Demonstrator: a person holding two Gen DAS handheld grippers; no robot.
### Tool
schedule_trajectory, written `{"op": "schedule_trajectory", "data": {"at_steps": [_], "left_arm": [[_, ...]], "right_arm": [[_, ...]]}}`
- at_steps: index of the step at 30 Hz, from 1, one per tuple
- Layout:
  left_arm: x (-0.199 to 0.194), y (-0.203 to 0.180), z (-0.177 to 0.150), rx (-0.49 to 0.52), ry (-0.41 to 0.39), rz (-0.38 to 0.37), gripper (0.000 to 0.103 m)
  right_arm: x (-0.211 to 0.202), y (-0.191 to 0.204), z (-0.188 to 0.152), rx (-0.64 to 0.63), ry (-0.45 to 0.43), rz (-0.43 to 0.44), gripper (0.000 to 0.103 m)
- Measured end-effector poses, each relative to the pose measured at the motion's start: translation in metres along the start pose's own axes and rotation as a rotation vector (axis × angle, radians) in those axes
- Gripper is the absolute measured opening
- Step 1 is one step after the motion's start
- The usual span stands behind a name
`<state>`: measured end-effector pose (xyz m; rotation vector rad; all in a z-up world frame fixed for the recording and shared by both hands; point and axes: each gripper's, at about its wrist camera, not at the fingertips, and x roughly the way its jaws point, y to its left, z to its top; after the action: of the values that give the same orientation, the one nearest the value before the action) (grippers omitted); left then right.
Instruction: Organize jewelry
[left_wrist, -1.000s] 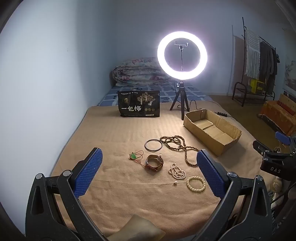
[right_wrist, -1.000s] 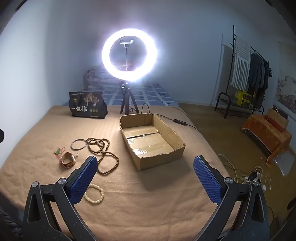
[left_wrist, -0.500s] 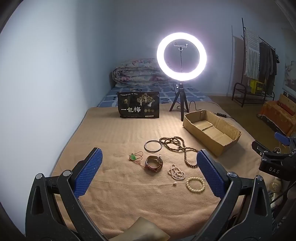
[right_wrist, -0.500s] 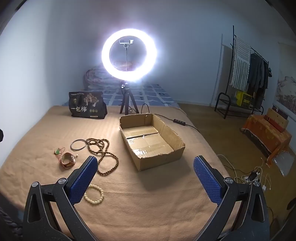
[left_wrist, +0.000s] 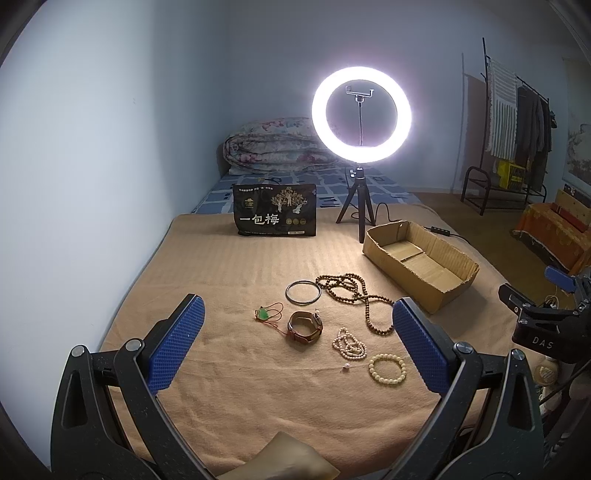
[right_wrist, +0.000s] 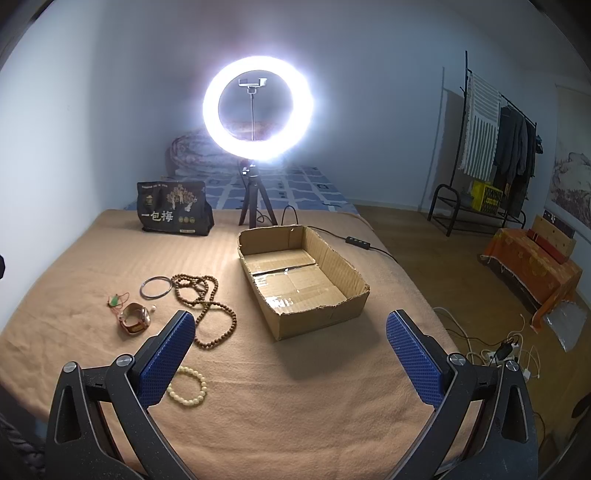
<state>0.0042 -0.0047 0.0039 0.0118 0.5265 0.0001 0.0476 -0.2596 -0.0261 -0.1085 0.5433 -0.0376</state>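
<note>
Little is changing since the earlier frames: both views are drifting only slightly, no jewelry is shifting.

Nearest: left gripper (left_wrist: 295, 343) and right gripper (right_wrist: 290, 349), both standing wide open, holding nothing, hovering over the near edge of the bed (left_wrist: 229, 266).

Next: cream bead bracelet (left_wrist: 387, 368), lying near-right, light, elastic-looking; likely taking a pinch across one side of the loop. Just beyond, a pearl strand (left_wrist: 349, 344), bunched, limp and slippery.

Middle: watch (left_wrist: 304, 325), stiffer and probably heaviest; gripping across its band is looking best. Left of it, green pendant on red cord (left_wrist: 264, 314), small, possibly fragile.

Farther: metal bangle (left_wrist: 303, 292), rigid, thin; beside it, long brown bead necklace (left_wrist: 351, 291), floppy, likely trailing when lifted.

Far right: cardboard box (right_wrist: 354, 275), sitting empty, open-topped.

Farthest: black pouch (left_wrist: 275, 216) and ring light (left_wrist: 361, 114).
</note>
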Motion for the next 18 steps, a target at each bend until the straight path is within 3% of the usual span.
{"op": "schedule_trajectory", "data": {"at_steps": [18], "left_arm": [[-0.009, -0.005, 0.012, -0.003, -0.007, -0.005, 0.103]], "right_arm": [[0.002, 0.001, -0.001, -0.002, 0.011, 0.001, 0.103]]}}
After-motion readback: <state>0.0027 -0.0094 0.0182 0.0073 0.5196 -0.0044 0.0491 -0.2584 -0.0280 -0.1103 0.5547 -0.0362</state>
